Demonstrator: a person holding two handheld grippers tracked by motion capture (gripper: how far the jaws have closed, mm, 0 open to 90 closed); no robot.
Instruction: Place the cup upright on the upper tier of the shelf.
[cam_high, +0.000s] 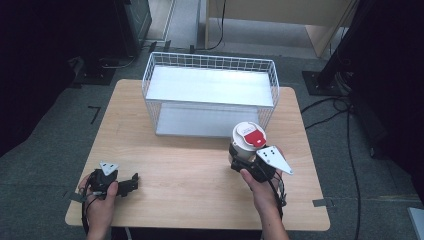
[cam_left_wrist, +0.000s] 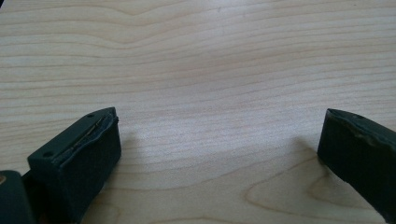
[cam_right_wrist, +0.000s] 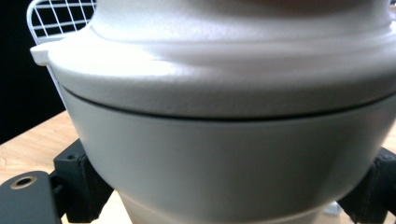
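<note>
Gripping a white cup (cam_high: 248, 138) between its jaws, the right gripper (cam_high: 246, 161) sits at four o'clock of the table (cam_high: 190, 180), the left gripper (cam_high: 131, 184), jaws spread, at eight.

White cup (cam_high: 243, 141) with red lid label, white wire basket (cam_high: 210, 93), pale wood table (cam_high: 190, 175)

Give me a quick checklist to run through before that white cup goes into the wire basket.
1. Right hand-held gripper closed on the cup: ok, its jaws press both sides of the cup in the right gripper view.
2. Cup upright, lid seated: ok.
3. Basket has free room: ok, its shelf looks bare.
4. Path from cup to basket: ok, nothing lies between them.
5. Left hand-held gripper out of the way: ok, open over bare table at the near left.
6. Grip firm enough to lift: cannot tell.
</note>
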